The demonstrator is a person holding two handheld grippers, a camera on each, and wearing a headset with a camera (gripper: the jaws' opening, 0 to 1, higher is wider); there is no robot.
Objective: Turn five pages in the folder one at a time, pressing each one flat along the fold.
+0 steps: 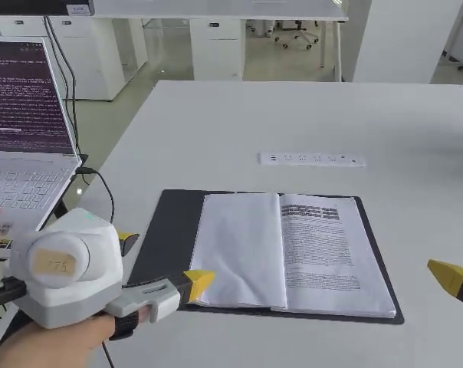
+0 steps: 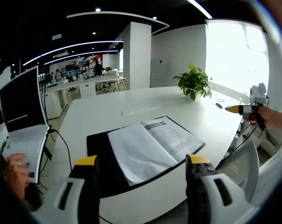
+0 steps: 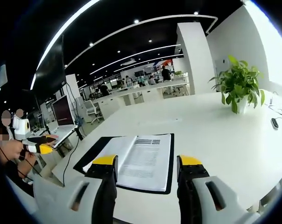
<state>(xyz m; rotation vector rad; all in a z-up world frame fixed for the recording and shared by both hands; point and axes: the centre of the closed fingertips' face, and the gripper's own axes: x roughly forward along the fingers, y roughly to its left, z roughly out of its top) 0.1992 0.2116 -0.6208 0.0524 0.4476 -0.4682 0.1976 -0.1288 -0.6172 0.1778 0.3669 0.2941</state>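
Left claw (image 2: 142, 161) released, jaws wide and empty, hovering off the near left corner of the folder (image 1: 170, 230). Right claw (image 3: 147, 161) likewise released, well off to the folder's right. Folder lies open near the front edge of the bench (image 1: 239, 115), printed page (image 1: 323, 245) right of the fold (image 1: 281, 245). Likely best: nip only that top sheet's outer edge (one, not two), carry it over, then press down along the fold. Power strip (image 1: 312, 159) lies beyond, apart.

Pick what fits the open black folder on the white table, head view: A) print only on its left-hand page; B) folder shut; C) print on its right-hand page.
C: in the black folder, the right-hand page carries lines of print; the left-hand page looks blank.
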